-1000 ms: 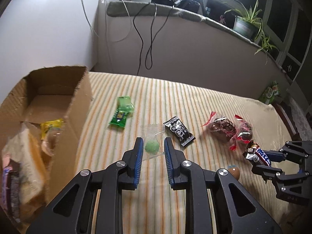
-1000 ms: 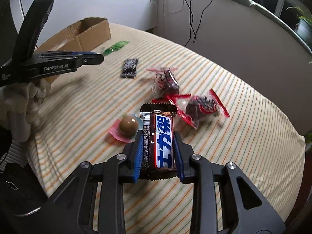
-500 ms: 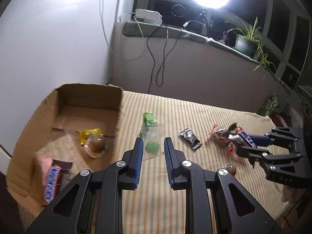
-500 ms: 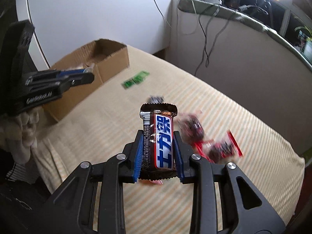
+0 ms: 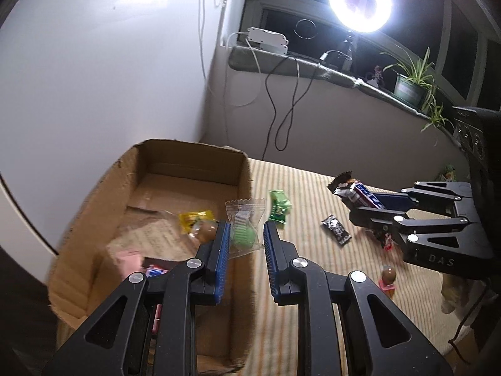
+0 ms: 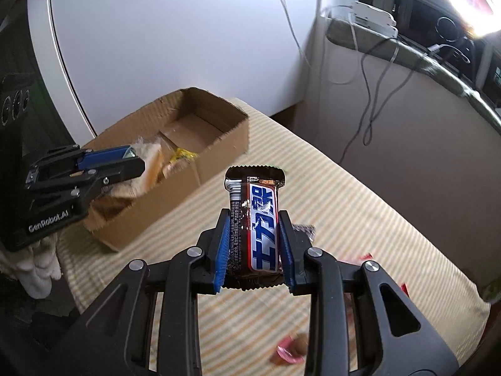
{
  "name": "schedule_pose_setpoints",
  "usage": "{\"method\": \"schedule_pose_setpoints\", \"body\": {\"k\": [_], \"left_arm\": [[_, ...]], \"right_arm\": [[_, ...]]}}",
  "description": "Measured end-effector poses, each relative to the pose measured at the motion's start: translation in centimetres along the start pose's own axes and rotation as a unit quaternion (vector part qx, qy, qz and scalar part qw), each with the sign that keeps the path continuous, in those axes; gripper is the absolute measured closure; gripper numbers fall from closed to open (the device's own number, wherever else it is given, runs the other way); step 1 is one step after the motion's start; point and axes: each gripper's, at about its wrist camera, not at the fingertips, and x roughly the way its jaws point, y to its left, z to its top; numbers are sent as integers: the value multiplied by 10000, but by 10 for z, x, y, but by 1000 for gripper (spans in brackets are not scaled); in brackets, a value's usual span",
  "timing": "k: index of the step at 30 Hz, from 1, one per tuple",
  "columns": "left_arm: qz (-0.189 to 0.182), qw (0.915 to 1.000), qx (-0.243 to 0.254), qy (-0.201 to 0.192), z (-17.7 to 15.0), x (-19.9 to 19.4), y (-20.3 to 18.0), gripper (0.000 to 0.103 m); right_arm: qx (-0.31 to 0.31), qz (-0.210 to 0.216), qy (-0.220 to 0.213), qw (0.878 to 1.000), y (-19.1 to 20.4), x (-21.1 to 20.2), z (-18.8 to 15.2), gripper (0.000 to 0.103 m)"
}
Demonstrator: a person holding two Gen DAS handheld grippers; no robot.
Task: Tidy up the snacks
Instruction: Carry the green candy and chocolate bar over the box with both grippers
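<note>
Cardboard box [image 5: 194, 188]: at the left on the striped bed [image 5: 313, 297], open on top; yellow packet [image 5: 194, 219] and other wrapped snacks inside.
Left gripper [image 5: 247, 241]: above the right wall of the box, fingers [image 5: 222, 250] clamped on the clear packet.
Clear packet [image 5: 245, 228]: green sweet inside, between the blue pads, upper end standing out past the tips.
Green packet [image 5: 279, 208]: on the bed just right of the box.
Black packet [image 5: 336, 234]: on the bed, more to the right.
Right gripper [image 6: 254, 241]: fingers [image 6: 286, 250] clamped on the chocolate bar.
Chocolate bar [image 6: 253, 222]: upright between the pads, crimped top end above the tips, over the bed right of the box.
</note>
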Motion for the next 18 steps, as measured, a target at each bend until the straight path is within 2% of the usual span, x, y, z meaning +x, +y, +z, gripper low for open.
{"method": "schedule_pose_setpoints", "body": {"k": [18], "left_arm": [[209, 9996, -192, 94, -6, 0, 34, 83]], "right_arm": [[-152, 274, 150, 9994, 34, 54, 47, 73]]}}
